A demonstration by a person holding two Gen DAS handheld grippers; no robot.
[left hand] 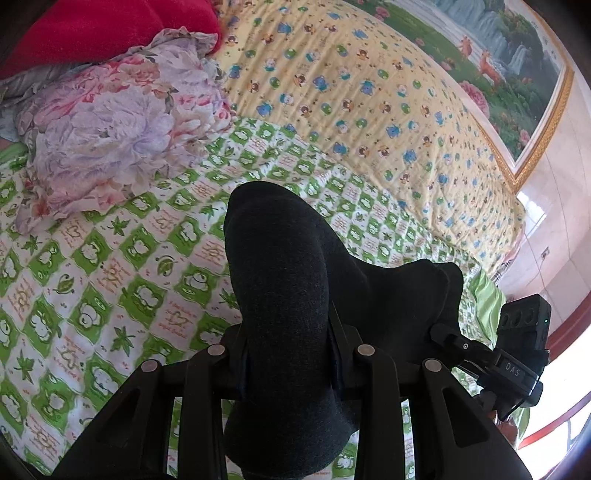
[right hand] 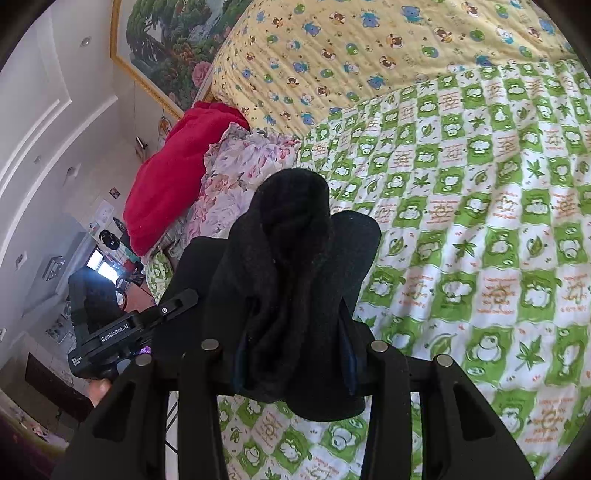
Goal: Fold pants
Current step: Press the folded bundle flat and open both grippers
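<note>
The dark charcoal pants [left hand: 284, 280] hang bunched between the jaws of my left gripper [left hand: 291, 347], which is shut on them above the green-checked quilt [left hand: 110, 266]. In the right wrist view the same black pants [right hand: 291, 266] are bunched in my right gripper [right hand: 295, 354], also shut on the fabric and lifted off the bed. The right gripper's body [left hand: 517, 354] shows at the right edge of the left wrist view, and the left gripper's body [right hand: 110, 339] shows at the left of the right wrist view. The fabric hides the fingertips of both.
A floral pillow [left hand: 110, 140] and a red blanket [left hand: 110, 29] lie at one end of the bed. A yellow animal-print quilt [left hand: 351, 92] covers the far side by the wall with a framed landscape picture [left hand: 498, 55]. The green-checked quilt [right hand: 480, 258] spreads beneath.
</note>
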